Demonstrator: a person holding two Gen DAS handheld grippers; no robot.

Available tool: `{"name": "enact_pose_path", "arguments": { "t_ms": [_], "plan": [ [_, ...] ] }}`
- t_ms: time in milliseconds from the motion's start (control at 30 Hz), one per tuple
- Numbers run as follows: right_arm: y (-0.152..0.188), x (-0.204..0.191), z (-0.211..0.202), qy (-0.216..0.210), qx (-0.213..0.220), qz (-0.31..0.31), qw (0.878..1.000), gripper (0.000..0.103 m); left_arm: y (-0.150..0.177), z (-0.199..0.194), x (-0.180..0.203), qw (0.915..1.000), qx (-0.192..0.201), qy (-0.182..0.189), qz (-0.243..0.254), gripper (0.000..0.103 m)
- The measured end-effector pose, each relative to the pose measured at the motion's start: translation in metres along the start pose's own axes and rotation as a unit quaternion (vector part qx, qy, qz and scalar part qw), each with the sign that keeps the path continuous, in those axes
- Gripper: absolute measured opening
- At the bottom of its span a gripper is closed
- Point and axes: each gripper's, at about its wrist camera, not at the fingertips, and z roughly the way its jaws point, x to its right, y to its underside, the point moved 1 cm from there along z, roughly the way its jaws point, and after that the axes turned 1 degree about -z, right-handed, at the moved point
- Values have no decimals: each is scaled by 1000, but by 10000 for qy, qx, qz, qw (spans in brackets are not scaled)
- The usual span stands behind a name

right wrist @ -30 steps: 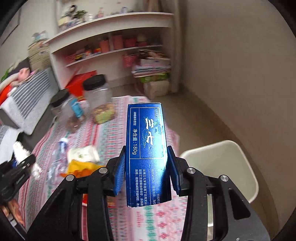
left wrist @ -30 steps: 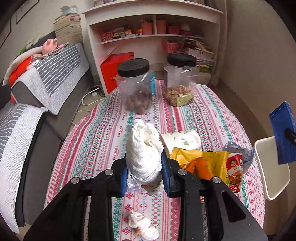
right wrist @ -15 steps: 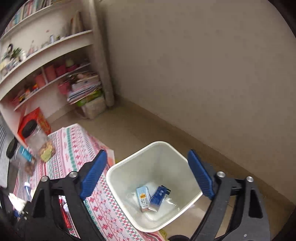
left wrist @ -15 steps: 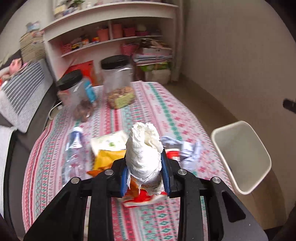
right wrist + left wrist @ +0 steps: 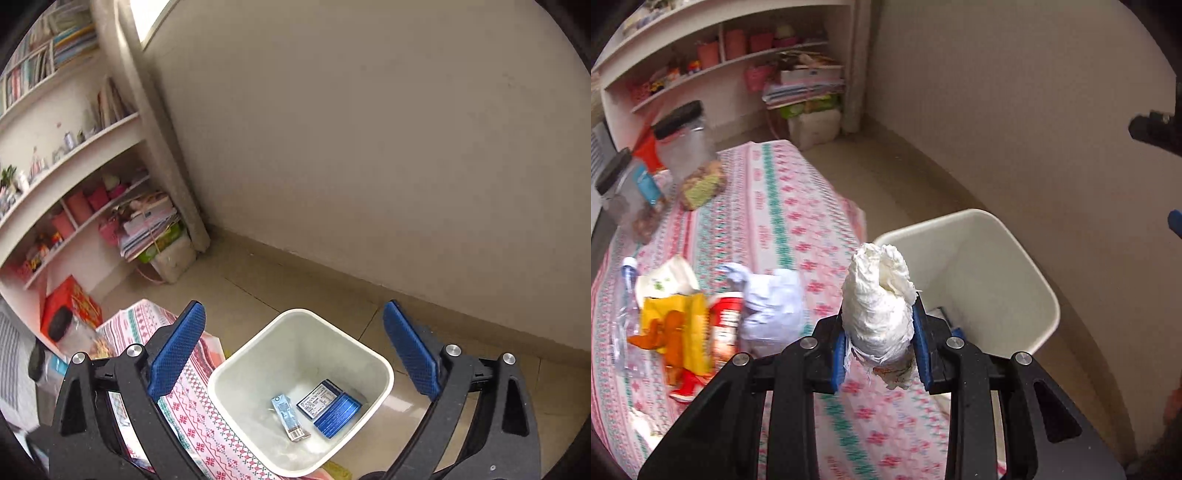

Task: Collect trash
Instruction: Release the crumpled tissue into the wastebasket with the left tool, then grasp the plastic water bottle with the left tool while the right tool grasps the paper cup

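Clamping a crumpled white tissue wad (image 5: 877, 306) between its blue pads, the left hand-held gripper (image 5: 881, 347) hung over the edge of the desk (image 5: 783, 221), with the white bin (image 5: 1027, 273) just beyond and below on the floor. The wad stood upright in the grip, its ragged lower end trailing loose under the pads. Over on the other side, the right hand-held gripper (image 5: 295, 354) was spreading its jaws wide above the same bin, nothing between them; a blue box (image 5: 334, 408) and a small carton (image 5: 288, 415) lay on the bin's bottom.

Plenty was left on the striped cloth: a yellow snack bag (image 5: 677, 325), a red wrapper (image 5: 726, 325), a crumpled pale wrapper (image 5: 772, 306), a paper cup (image 5: 666, 277) and a clear bottle (image 5: 626, 302), all bunched together.

The risk, I reckoned, was an early release. The wad sat nearer the desk edge than the middle of the bin, and something that light could drift, catch the near rim and drop to the floor between desk and bin. That trailing shred might also cling to a pad and drag the wad sideways. And two hand-held grippers crowding one bin could clip each other.
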Motion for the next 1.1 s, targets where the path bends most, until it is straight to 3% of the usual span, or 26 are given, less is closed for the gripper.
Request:
{"name": "enact_pose_path", "arguments": {
  "t_ms": [100, 133, 200, 267, 500, 733, 1100],
  "plan": [
    [-1, 5, -2, 43, 87, 4, 10000, 93, 2, 4, 25, 9996, -36, 234, 182, 33],
    [-2, 5, -3, 46, 102, -2, 9999, 93, 3, 5, 35, 9991, -26, 264, 327, 39],
    [-2, 6, -3, 49, 114, 19, 9999, 93, 6, 3, 46, 9986, 29, 271, 455, 65],
    [-3, 7, -3, 25, 126, 73, 9999, 93, 7, -1, 47, 9985, 97, 246, 480, 70],
    [-2, 5, -8, -8, 224, 89, 9997, 93, 14, -8, 24, 9984, 114, -275, 483, 71],
    [10, -27, -9, -38, 228, -455, 9987, 94, 24, -23, -7, 9951, 169, -857, 462, 78],
    [44, -90, -5, -392, -123, -1403, 9893, 96, 40, -53, -82, 9751, 397, -2058, 728, 81]
  ]
}}
